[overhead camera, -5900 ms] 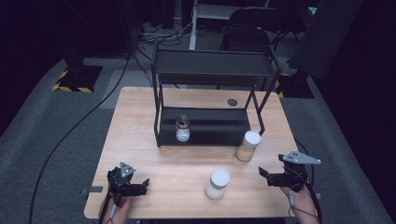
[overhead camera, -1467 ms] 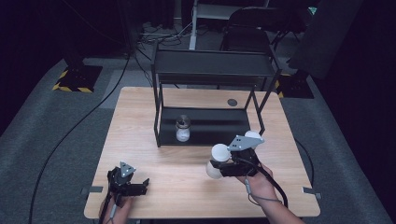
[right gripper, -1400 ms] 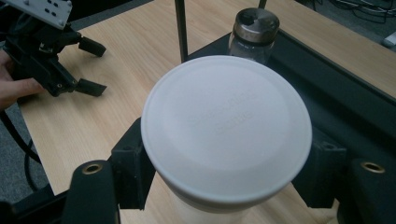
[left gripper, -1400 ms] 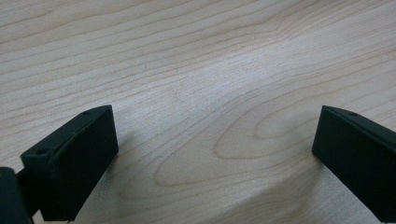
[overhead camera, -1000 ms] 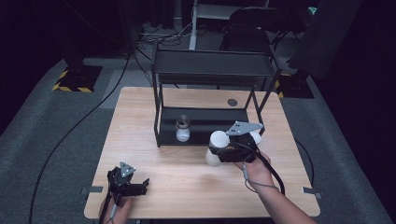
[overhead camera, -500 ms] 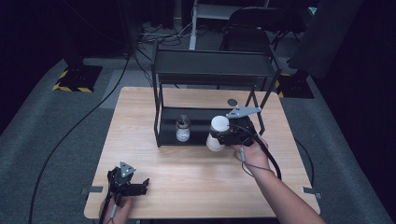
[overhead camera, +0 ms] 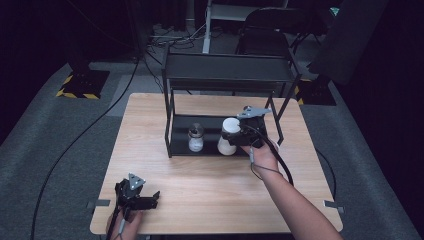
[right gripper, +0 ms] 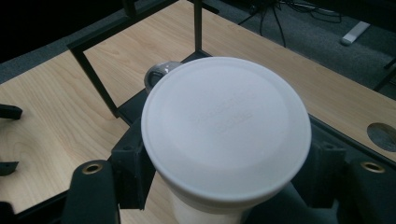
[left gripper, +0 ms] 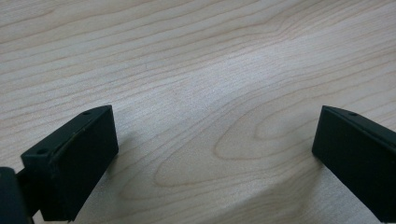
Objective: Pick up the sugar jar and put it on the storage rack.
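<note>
My right gripper (overhead camera: 239,134) is shut on a white-lidded jar (overhead camera: 228,136) and holds it at the front edge of the black rack's lower shelf (overhead camera: 180,142). In the right gripper view the white lid (right gripper: 226,126) sits between the two black jaws of my right gripper (right gripper: 224,156). A small glass jar with a silver lid (overhead camera: 196,139) stands on that shelf just left of the held jar, and peeks out behind the lid (right gripper: 158,74). My left gripper (overhead camera: 142,199) lies near the table's front left corner, its jaws wide apart (left gripper: 215,116) over bare wood.
The black two-tier rack (overhead camera: 227,75) stands at the back middle of the wooden table (overhead camera: 200,185), its uprights (overhead camera: 167,125) framing the lower shelf. A round hole (right gripper: 382,135) is in the tabletop beyond the rack. A chair (overhead camera: 265,42) stands behind the table.
My right gripper has carried the white-lidded jar away from the person, from the table in front of the rack to the lower shelf's front edge. The left gripper has stayed put.
</note>
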Tool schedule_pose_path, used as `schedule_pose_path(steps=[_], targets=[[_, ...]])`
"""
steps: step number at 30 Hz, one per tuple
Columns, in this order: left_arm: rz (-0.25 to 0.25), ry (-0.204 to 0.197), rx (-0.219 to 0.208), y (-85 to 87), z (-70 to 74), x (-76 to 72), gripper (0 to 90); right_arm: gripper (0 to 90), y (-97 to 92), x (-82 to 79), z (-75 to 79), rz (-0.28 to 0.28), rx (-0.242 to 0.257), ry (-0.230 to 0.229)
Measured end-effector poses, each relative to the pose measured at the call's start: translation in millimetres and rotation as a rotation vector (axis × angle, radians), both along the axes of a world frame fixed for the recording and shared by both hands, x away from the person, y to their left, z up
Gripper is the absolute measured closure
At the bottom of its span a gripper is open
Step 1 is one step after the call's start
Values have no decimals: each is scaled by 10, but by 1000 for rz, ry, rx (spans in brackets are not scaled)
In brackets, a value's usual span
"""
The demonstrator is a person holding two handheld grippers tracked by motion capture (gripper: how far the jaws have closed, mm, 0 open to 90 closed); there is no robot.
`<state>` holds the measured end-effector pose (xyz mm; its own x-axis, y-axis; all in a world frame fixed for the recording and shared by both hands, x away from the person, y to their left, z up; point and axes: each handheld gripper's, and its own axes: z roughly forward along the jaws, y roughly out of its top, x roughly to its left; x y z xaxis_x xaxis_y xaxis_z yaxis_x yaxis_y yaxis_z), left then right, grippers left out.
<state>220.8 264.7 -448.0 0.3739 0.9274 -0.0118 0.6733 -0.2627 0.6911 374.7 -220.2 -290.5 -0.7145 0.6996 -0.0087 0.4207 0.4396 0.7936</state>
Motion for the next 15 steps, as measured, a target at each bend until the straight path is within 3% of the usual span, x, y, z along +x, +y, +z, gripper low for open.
schedule_pose_path(steps=[15], targets=[[0,1,1,-2,2,1,3,333,203,257,-249,-41,-21,27]])
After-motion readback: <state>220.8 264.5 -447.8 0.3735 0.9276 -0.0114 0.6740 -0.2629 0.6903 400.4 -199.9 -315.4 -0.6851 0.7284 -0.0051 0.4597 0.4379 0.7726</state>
